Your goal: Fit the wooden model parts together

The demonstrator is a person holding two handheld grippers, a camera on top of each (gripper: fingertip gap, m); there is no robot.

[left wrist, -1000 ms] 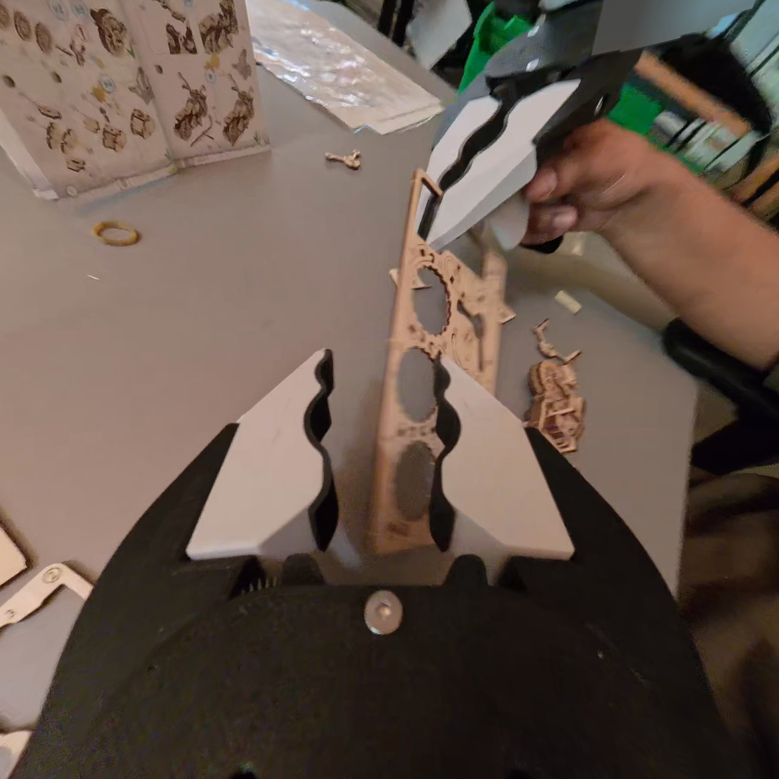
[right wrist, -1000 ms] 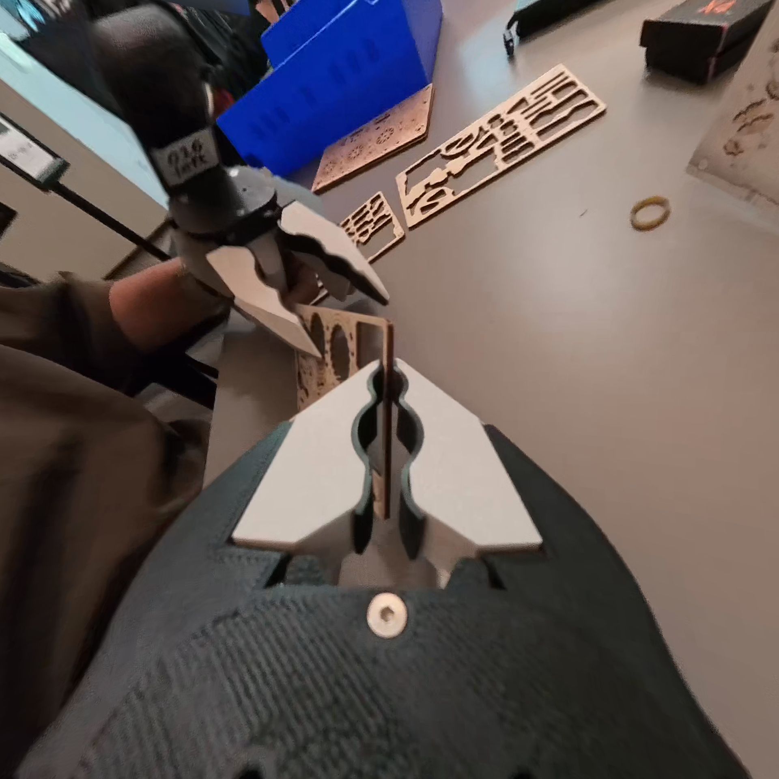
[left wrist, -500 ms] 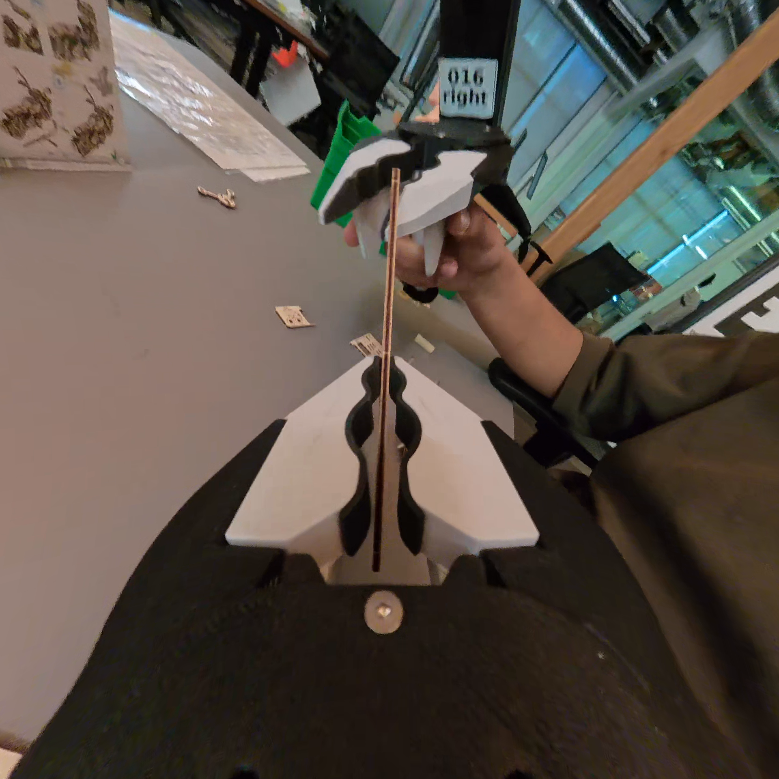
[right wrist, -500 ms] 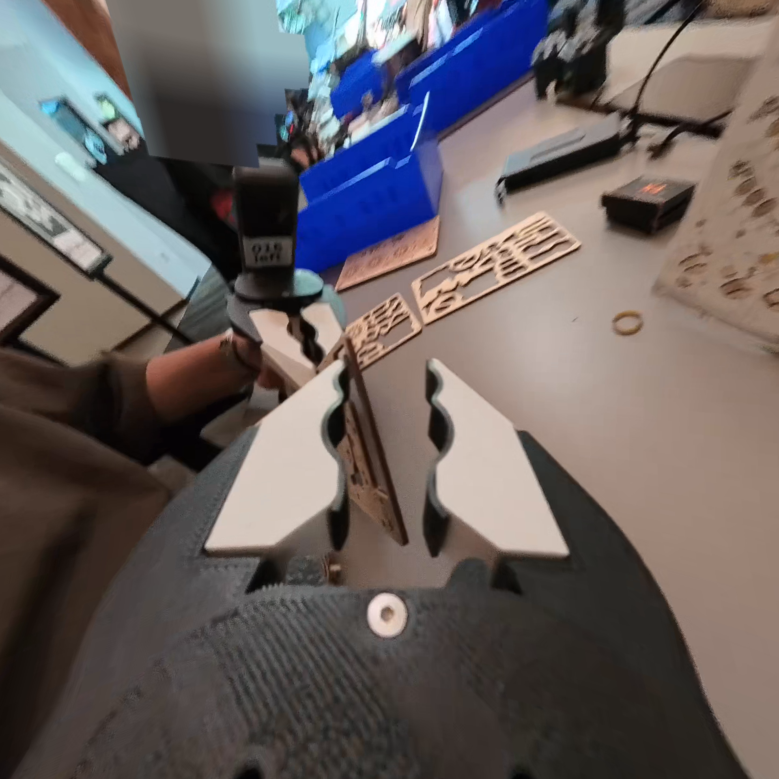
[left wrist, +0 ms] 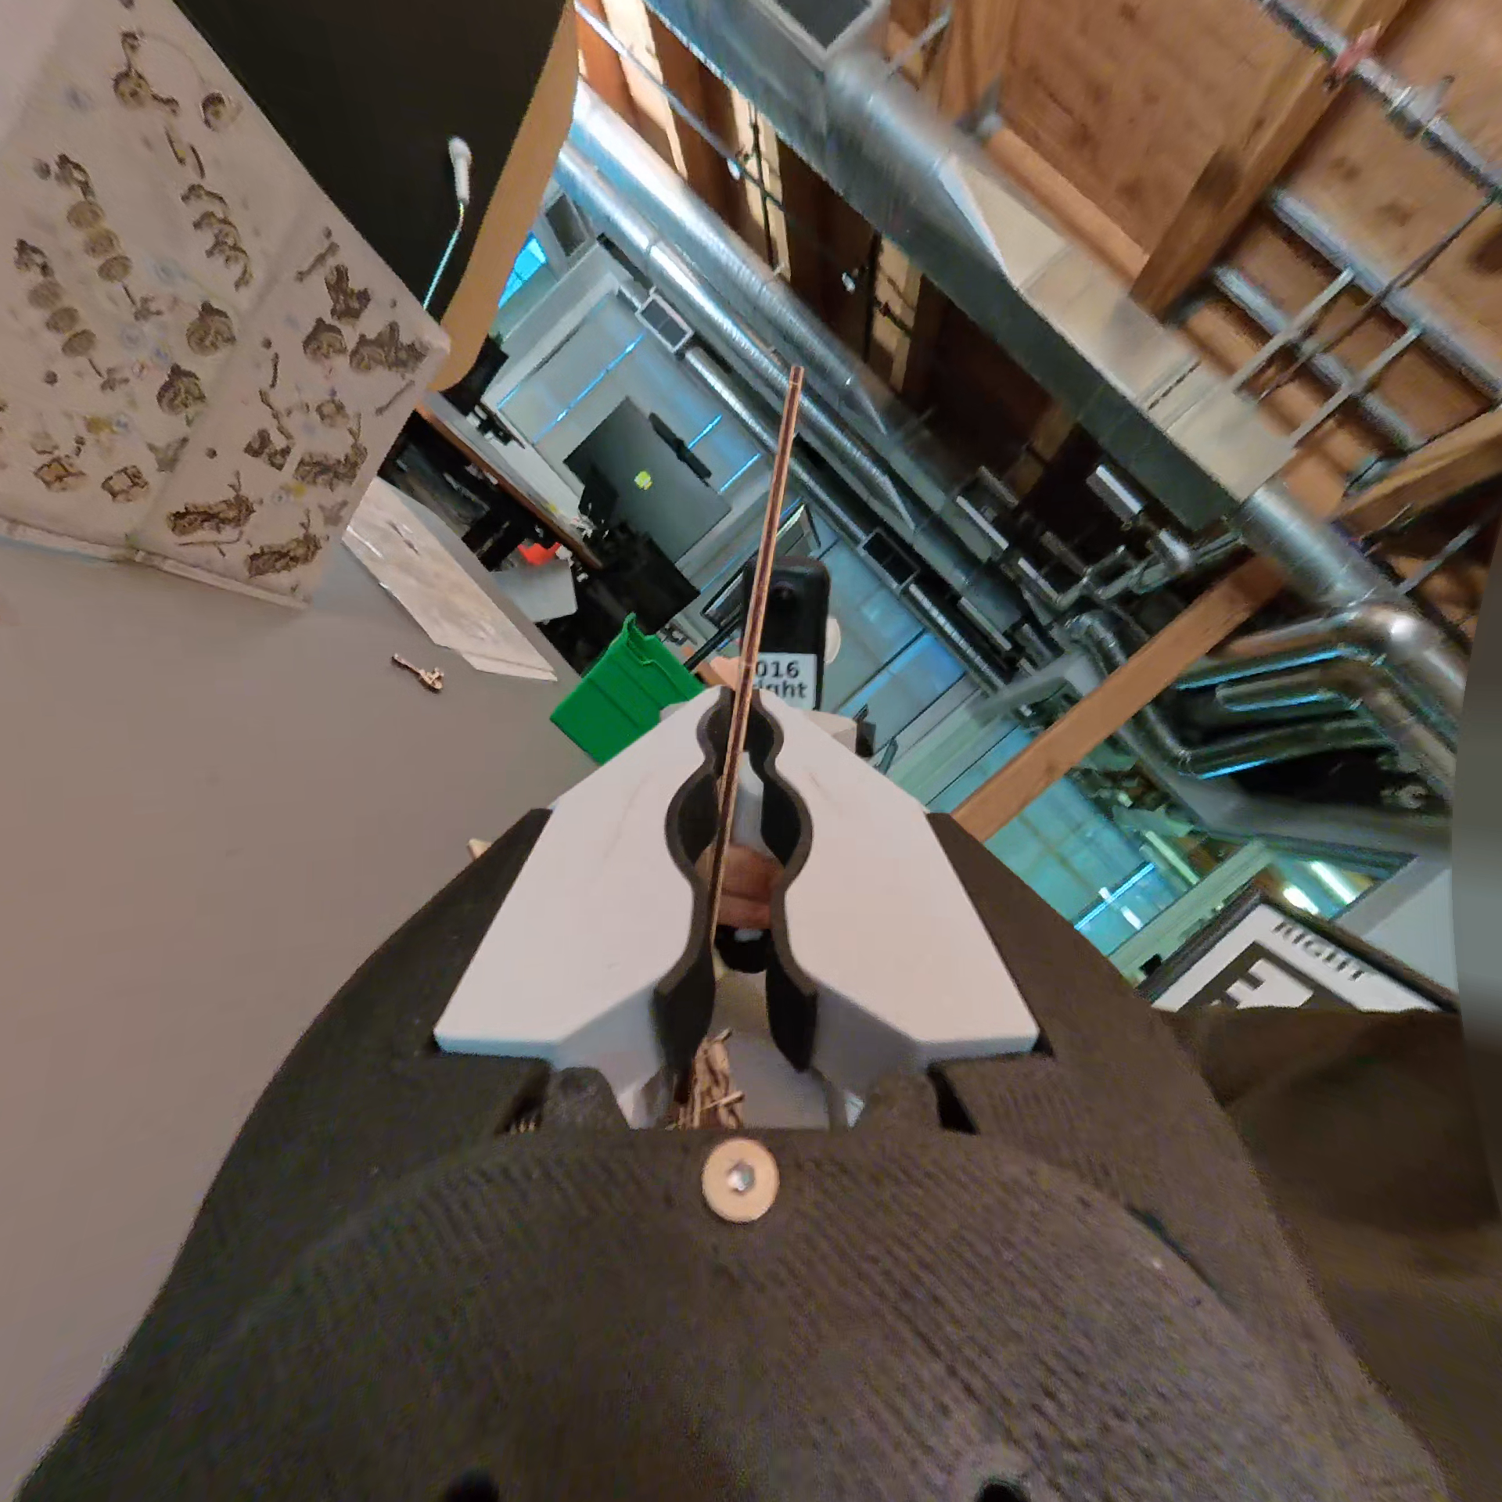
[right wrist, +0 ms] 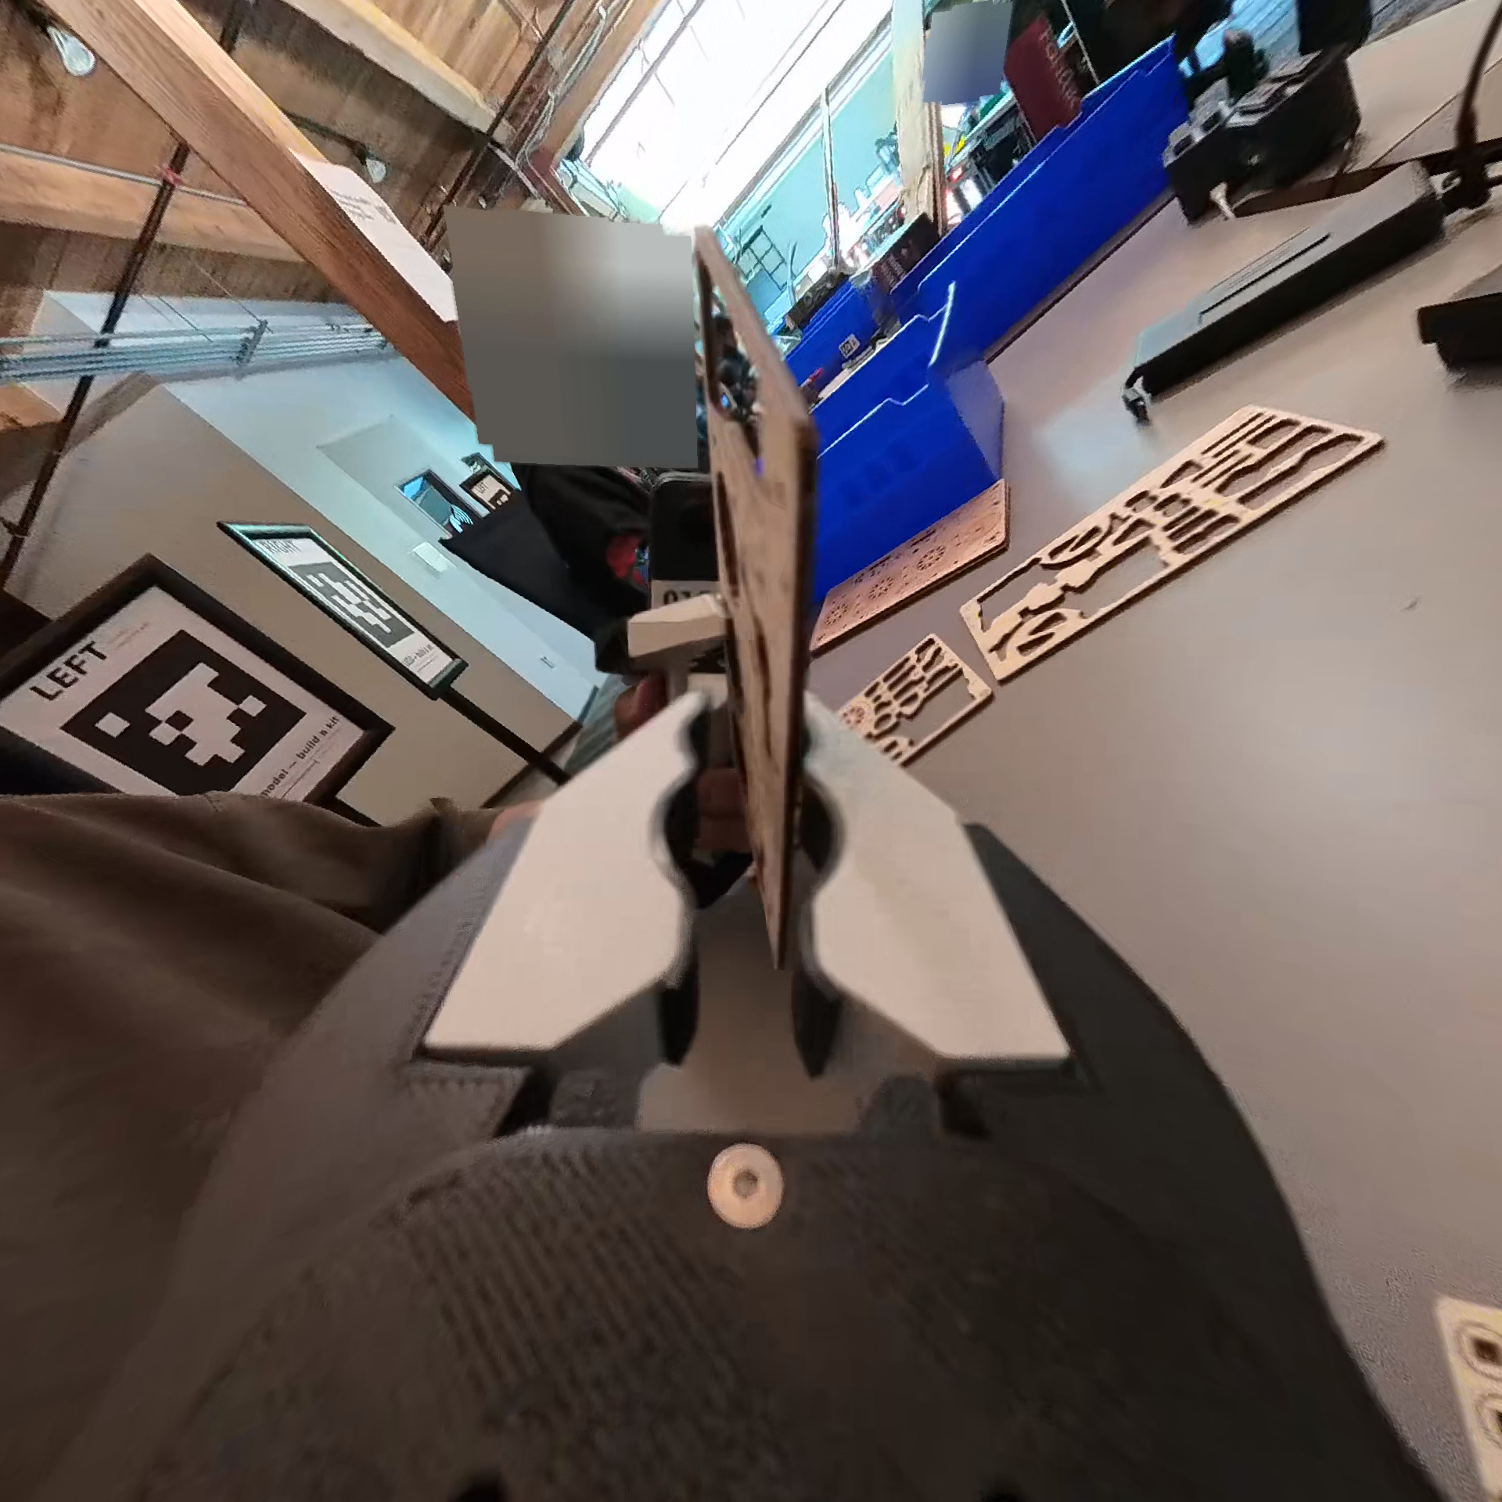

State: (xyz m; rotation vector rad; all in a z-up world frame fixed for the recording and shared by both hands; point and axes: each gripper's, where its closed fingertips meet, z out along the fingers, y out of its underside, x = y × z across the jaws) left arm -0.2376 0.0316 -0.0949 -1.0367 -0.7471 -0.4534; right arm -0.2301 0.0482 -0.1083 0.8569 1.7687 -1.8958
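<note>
Wooden sheet point(left wrist: 760, 618): thin laser-cut plywood panel, pale tan with dark burnt edges and cut-out openings; seen edge-on in the left wrist view as a narrow line, and as a broad pierced face point(right wrist: 760, 569) in the right wrist view. It stands upright in the air above the grey table point(left wrist: 203, 813).

Left gripper point(left wrist: 735, 715): white wedge-shaped fingers with black wavy pads, on a black textured body; clamped on the sheet's lower part, tips pressed against both faces. A small pale wooden piece point(left wrist: 711, 1089) shows behind the sheet at the base of the jaws; its shape is hard to make out.

Right gripper point(right wrist: 752, 723): same build, slightly blurred. Jaws parted with a clear gap; the sheet stands between them, close against the right-hand finger point(right wrist: 894, 894) and clear of the left-hand one. Contact cannot be told for sure.

Beyond the sheet in the right wrist view: flat emptied wooden frames point(right wrist: 1162, 536), a smaller one point(right wrist: 914, 699) and blue bins point(right wrist: 902, 463) on the table. Beyond it in the left wrist view: a printed instruction sheet point(left wrist: 162, 325), propped up, a green bin point(left wrist: 626, 691) and a tiny wooden piece point(left wrist: 418, 670)
</note>
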